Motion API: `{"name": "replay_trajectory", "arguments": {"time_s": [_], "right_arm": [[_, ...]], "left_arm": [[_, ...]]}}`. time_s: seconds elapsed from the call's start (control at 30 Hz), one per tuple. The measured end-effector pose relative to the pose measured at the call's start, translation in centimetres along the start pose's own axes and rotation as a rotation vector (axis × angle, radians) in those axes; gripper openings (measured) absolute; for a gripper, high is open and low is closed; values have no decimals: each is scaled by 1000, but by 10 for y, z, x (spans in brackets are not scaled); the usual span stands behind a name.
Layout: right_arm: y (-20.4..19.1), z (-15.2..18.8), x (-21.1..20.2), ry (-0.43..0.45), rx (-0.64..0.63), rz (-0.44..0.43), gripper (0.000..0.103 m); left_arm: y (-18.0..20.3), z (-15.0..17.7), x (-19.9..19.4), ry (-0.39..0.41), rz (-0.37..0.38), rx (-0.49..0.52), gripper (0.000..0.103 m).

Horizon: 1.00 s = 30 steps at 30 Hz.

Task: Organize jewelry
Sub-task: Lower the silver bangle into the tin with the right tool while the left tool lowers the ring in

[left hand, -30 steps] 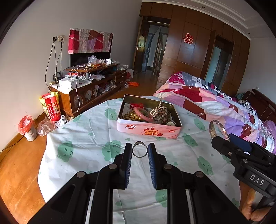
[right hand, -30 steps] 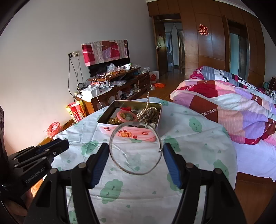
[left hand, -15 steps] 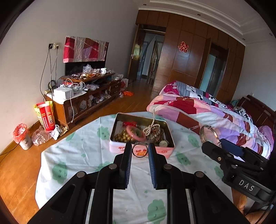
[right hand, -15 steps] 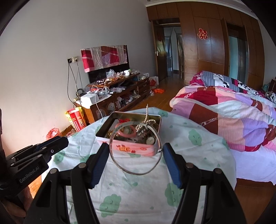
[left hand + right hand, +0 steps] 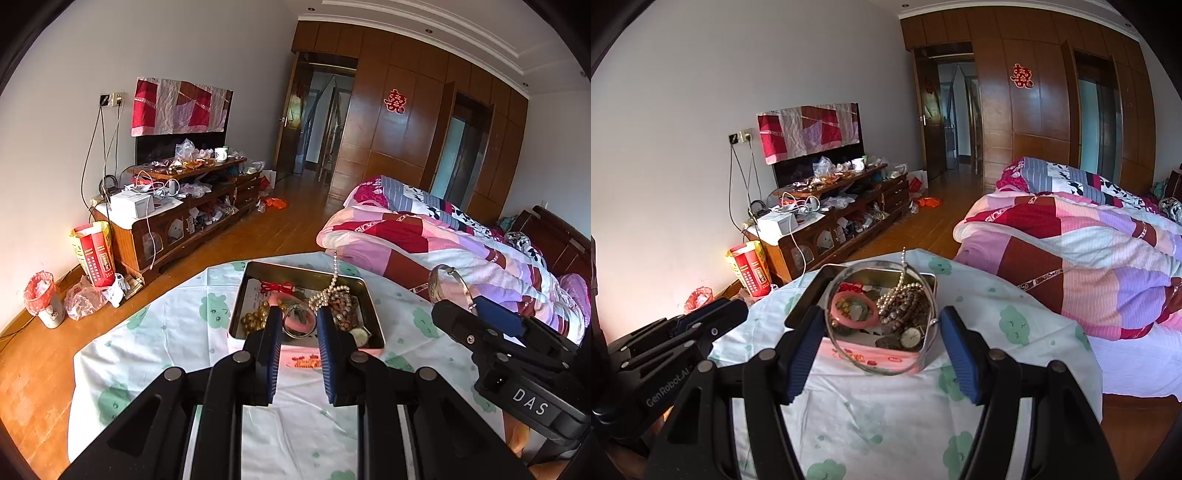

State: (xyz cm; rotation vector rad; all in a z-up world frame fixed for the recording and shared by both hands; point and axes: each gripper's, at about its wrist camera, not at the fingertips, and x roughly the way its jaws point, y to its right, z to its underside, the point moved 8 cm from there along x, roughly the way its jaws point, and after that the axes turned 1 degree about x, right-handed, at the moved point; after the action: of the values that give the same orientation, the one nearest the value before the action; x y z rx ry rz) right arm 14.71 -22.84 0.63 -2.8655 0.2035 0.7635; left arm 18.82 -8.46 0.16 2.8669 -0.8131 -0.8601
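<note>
A pink tin box stands on the table, holding beads, a pink bangle, a watch and pearl strands. My left gripper is shut on a small silver ring and holds it just above the tin's near edge. My right gripper is shut on a large thin silver bangle and holds it over the tin's near side. The right gripper also shows at the right of the left wrist view, with the bangle upright in it.
The round table has a white cloth with green clouds. A bed with a patchwork quilt lies close behind on the right. A cluttered wooden cabinet and a red bin stand by the left wall.
Both grippers have moved forward toward the tin with their rings held. The tin now sits right under the fingertips instead of farther ahead.
</note>
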Motion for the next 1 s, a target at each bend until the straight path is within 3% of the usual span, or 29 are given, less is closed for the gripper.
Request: {"name": "replay_trajectory", "arguments": {"time_s": [1.0], "right_arm": [[14, 8, 133, -145, 70, 27, 67]], "left_arm": [[-25, 0, 138, -128, -81, -21, 19]]}}
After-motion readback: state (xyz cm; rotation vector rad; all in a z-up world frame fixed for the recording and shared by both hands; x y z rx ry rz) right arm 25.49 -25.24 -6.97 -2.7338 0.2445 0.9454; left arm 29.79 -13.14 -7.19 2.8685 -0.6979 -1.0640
